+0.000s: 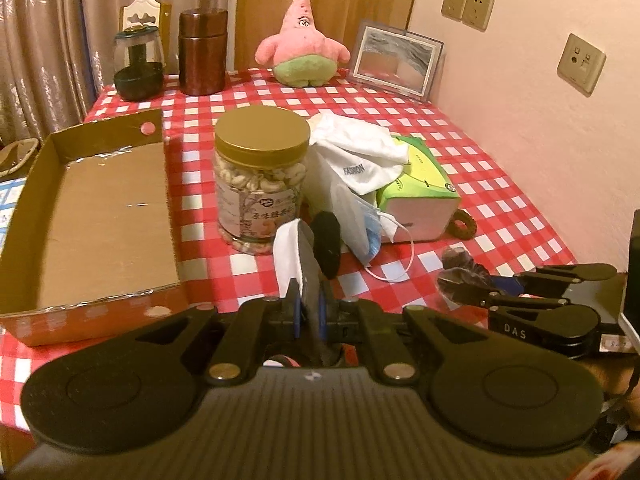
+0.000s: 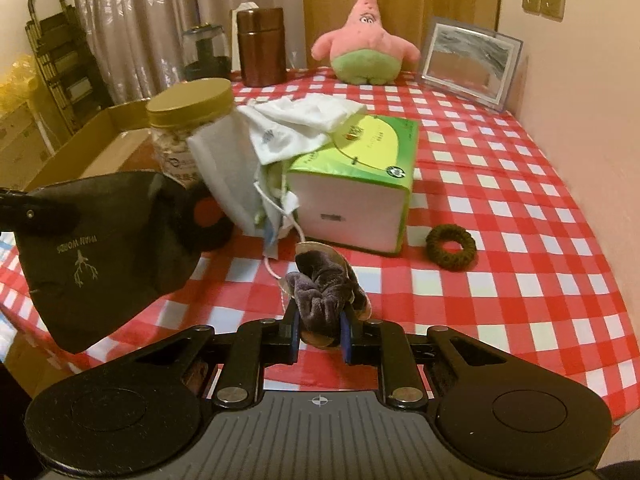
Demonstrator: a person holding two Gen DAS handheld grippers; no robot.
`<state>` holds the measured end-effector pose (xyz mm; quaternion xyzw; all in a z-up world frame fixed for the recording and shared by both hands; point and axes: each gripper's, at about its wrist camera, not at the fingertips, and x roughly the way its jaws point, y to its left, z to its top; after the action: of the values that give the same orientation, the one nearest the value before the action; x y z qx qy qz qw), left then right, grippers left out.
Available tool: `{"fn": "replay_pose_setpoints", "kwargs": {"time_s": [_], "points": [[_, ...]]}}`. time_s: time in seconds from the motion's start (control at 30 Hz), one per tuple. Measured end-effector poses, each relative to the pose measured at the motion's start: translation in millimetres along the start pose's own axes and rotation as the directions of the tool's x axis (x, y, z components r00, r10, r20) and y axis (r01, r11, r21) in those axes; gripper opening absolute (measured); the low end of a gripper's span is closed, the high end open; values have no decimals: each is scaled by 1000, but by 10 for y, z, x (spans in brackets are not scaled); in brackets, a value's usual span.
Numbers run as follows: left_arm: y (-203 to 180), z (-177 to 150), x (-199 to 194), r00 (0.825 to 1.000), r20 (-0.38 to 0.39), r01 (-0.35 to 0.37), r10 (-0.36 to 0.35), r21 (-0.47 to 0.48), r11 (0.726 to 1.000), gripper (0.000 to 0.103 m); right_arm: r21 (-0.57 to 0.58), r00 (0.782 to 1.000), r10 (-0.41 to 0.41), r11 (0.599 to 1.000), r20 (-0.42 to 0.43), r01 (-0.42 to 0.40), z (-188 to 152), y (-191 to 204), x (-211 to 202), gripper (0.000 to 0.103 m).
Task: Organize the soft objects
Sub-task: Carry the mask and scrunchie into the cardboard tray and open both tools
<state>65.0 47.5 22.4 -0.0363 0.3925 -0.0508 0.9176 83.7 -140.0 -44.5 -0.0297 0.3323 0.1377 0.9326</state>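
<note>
My left gripper point(image 1: 310, 306) is shut on a black face mask point(image 2: 100, 248) with a white lining, which hangs above the table's front left. My right gripper point(image 2: 320, 332) is shut on a purple-grey velvet scrunchie point(image 2: 324, 292), held just over the red checked tablecloth point(image 2: 500, 240). In the left wrist view the right gripper point(image 1: 454, 284) shows at the right with the scrunchie point(image 1: 460, 264). A dark green hair tie point(image 2: 451, 249) lies beside the green tissue box point(image 2: 356, 184). A white cloth pouch point(image 2: 304, 120) and a blue surgical mask point(image 1: 370, 236) are heaped against that box.
An open cardboard box point(image 1: 100, 208) sits at the left. A gold-lidded jar of nuts point(image 1: 260, 176) stands between it and the heap. At the back are a pink star plush point(image 2: 366, 44), a picture frame point(image 2: 468, 62), a brown canister point(image 2: 260, 46) and a glass jar point(image 1: 138, 64).
</note>
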Motion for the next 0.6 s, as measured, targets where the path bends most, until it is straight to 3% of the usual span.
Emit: {"fn": "replay_pose_setpoints", "kwargs": {"time_s": [0.6], "points": [[220,160,-446,997,68,-46,46,-3,999,7,-14,996,67,998,57,-66,105,248,-207,19]]}}
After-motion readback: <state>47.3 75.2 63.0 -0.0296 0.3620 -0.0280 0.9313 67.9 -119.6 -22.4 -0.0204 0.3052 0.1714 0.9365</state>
